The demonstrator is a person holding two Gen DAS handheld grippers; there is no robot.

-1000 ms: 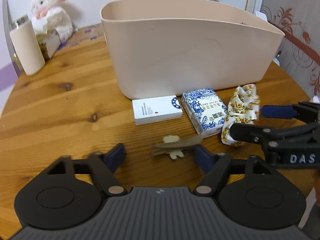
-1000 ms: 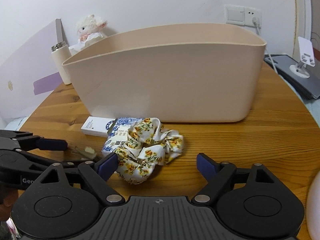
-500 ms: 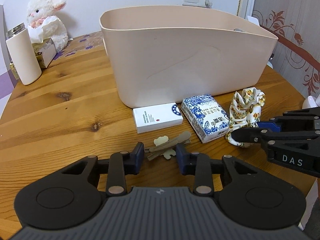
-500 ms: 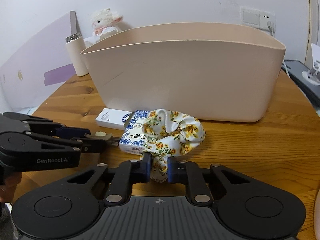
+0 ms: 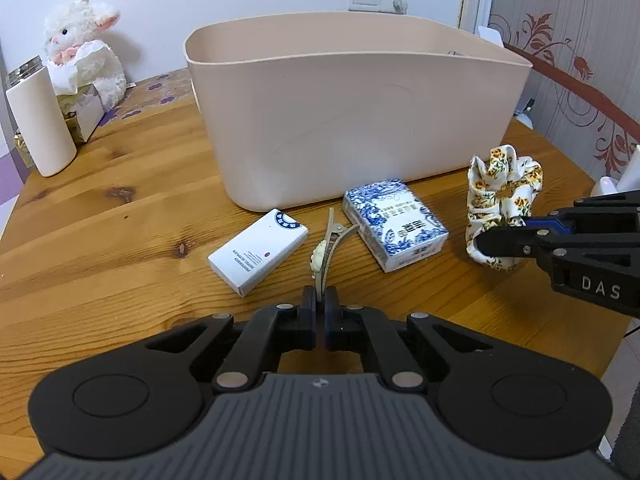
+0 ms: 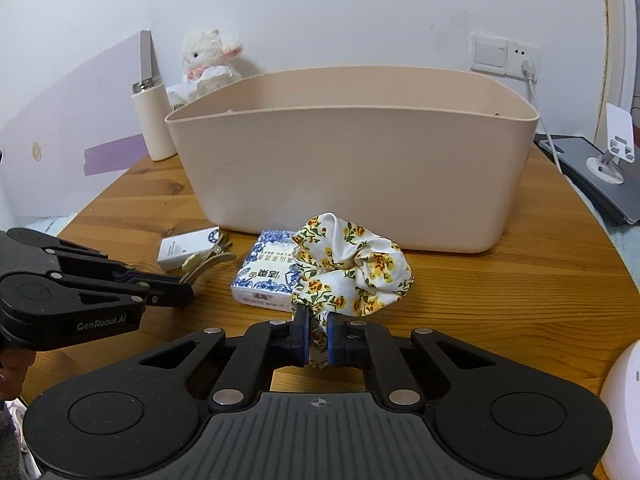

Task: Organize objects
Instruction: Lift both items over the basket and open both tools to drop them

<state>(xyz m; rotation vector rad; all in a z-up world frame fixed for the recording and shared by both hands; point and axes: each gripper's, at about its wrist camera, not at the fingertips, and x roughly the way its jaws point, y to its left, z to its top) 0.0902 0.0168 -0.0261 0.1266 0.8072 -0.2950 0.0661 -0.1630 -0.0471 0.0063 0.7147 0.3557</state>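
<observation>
My left gripper (image 5: 319, 300) is shut on a tan hair clip (image 5: 325, 251) with a cream flower and holds it above the table; it also shows in the right wrist view (image 6: 202, 261). My right gripper (image 6: 317, 330) is shut on a floral scrunchie (image 6: 352, 270), lifted off the table; it shows in the left wrist view too (image 5: 502, 200). A white box (image 5: 258, 256) and a blue-patterned tissue pack (image 5: 394, 224) lie in front of the beige bin (image 5: 360, 120).
A cream bottle (image 5: 40, 124), a plush lamb (image 5: 82, 52) and a small box stand at the table's back left. A phone stand (image 6: 612, 148) on a grey device sits off to the right. The table edge curves on the right.
Both grippers have shut, the left on the hair clip and the right on the scrunchie. Both things have been lifted from the table.
</observation>
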